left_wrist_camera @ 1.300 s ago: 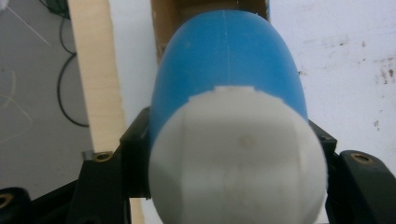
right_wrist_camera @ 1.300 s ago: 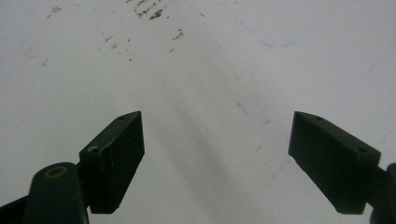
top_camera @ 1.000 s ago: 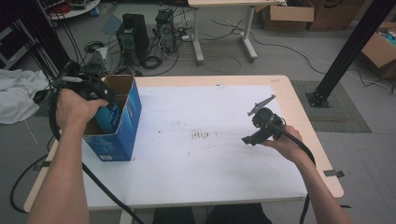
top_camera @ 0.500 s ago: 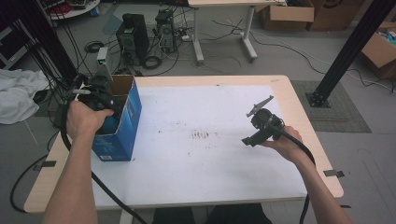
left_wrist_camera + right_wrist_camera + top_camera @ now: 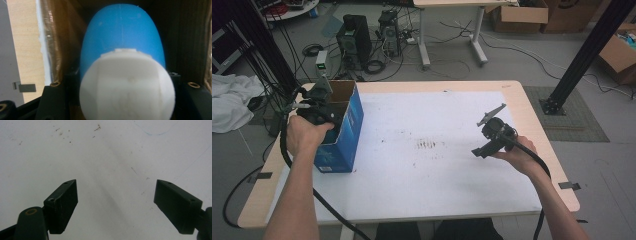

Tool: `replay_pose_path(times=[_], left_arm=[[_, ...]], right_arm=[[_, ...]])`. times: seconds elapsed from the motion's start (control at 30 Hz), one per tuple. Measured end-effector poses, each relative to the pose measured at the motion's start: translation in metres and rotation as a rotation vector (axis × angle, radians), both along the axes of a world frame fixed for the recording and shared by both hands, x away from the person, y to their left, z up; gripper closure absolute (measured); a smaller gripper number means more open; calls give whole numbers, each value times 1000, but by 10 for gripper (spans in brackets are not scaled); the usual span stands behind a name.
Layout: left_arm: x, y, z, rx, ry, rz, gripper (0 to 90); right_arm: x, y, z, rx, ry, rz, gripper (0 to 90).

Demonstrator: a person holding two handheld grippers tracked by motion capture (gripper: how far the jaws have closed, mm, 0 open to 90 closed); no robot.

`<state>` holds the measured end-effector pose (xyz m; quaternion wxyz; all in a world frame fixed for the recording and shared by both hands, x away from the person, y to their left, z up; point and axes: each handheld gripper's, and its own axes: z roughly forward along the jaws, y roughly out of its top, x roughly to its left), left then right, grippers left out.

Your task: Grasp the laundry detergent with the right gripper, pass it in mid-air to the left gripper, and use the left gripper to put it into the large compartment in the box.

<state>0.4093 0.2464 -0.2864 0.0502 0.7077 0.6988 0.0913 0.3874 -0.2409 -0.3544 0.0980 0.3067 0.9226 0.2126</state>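
At the left edge of the worktop (image 5: 422,197) we hold the left gripper (image 5: 314,107) over the open top of the blue cardboard box (image 5: 343,131), its jaws clenched on a blue-and-white bottle (image 5: 123,67) that hangs nose-down into the box. In the left gripper view the bottle's white ribbed cap sits nearest the camera, squeezed between the two black jaws, and its smooth, rounded blue body points away into the dark brown interior. The plastic looks glossy and slippery; the box walls are raw corrugated card inside, printed blue outside, with taped flaps.

To do this step well, we judge that we should keep the grip firm on the cap, lower straight down the middle of the opening, and let go only once the bottle's rounded end rests on the bottom or is close to it. The box looks light and stands close to the edge, so a sideways nudge against its wall could shift or tip it.

Towards the right edge of the worktop we hold the right gripper (image 5: 115,206) above the white, lightly scuffed surface, jaws spread wide with nothing between them. It can wait there, or come across to steady the box.
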Motion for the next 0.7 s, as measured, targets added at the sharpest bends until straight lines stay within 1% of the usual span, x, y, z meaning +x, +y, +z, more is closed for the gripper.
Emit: replay_pose_path(times=[0.07,0.3,0.5,0.7], left_arm=[[0,-1,-1,3,6,0,386],[-3,-2,-1,10,7,-4,385],[-4,-5,-1,23,10,-18,384],[-4,-6,-2,25,1,-7,382]], right_arm=[[0,0,-1,0,1,2,190],[-1,3,-2,0,5,5,190],[-3,2,-1,2,3,5,190],[-4,-1,0,3,2,0,190]])
